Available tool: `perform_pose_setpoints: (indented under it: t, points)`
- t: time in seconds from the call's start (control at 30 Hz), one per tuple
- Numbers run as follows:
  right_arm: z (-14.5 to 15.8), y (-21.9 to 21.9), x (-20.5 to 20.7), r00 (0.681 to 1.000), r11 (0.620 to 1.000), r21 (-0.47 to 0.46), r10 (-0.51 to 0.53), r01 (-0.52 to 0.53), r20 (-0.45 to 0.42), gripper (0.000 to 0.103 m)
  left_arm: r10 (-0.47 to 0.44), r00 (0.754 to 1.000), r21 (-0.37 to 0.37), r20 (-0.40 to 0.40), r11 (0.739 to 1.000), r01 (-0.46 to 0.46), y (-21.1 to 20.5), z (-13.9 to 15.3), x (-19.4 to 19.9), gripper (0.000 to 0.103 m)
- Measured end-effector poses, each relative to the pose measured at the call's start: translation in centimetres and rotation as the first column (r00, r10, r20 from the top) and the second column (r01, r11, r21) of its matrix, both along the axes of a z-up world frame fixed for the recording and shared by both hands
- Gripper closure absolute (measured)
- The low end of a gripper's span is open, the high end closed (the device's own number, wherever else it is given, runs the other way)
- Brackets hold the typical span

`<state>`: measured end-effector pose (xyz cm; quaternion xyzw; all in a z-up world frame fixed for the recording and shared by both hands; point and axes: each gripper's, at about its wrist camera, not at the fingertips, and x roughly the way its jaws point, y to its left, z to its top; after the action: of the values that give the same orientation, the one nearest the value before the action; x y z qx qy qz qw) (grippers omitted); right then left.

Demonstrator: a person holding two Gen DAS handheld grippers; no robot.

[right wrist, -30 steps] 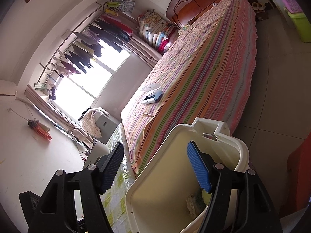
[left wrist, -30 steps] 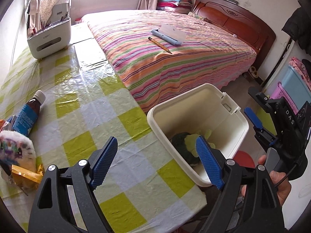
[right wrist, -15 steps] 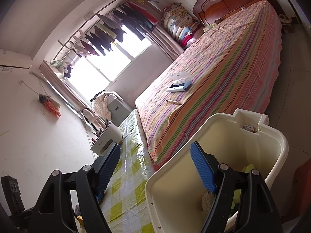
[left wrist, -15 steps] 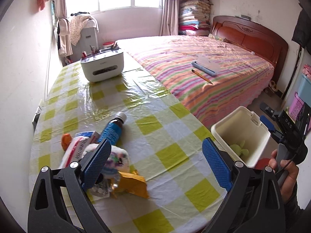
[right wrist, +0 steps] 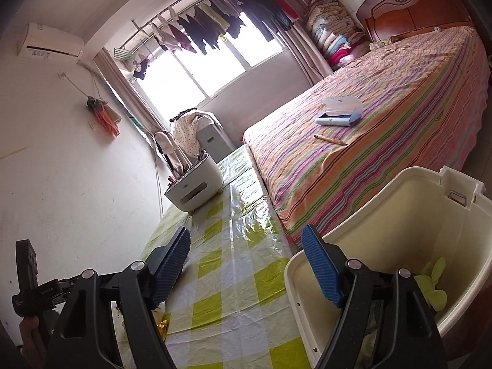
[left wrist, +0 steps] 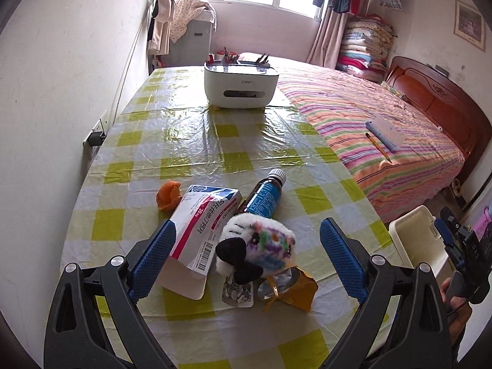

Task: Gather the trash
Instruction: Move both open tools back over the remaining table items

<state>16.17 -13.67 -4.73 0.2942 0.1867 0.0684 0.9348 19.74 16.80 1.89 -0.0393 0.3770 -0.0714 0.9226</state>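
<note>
On the green-checked table [left wrist: 190,141] lies a small pile: a medicine box [left wrist: 203,230], a blue-labelled bottle [left wrist: 265,198], a white plush toy [left wrist: 261,243], a gold wrapper [left wrist: 299,290], a printed sachet [left wrist: 238,295] and an orange peel [left wrist: 167,196]. My left gripper [left wrist: 248,226] hangs open above and just short of the pile, holding nothing. A white bin [right wrist: 399,212] stands off the table's right edge, with a green soft thing [right wrist: 433,289] inside. My right gripper [right wrist: 246,230] is open and empty beside the bin's rim.
A white desk organiser [left wrist: 241,87] with pens stands at the table's far end. A bed with a striped cover [left wrist: 384,123] runs along the right, bearing a pencil [left wrist: 378,147] and a blue case [left wrist: 382,132]. A wall [left wrist: 61,92] with a socket borders the table's left.
The left view has swung from the bin to the pile on the table, and its jaws have widened. The right view has rolled, with the bin now at lower right.
</note>
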Motion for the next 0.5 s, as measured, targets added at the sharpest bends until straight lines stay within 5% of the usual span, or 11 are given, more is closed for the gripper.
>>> perform_pose_setpoints:
  t: [0.3,0.5]
  points:
    - [0.4,3.0,0.8,0.996,0.996,-0.028,0.082,-0.083,-0.023,0.03,0.066,0.995,0.008,-0.069,0.998,-0.065,2.1,-1.6,1.3,0.01]
    - [0.6,4.4,0.8,0.993,0.992,-0.044,0.114,-0.114,-0.012,0.03,0.133,0.97,-0.092,-0.205,0.984,-0.155,5.8,-4.2,4.0,0.011]
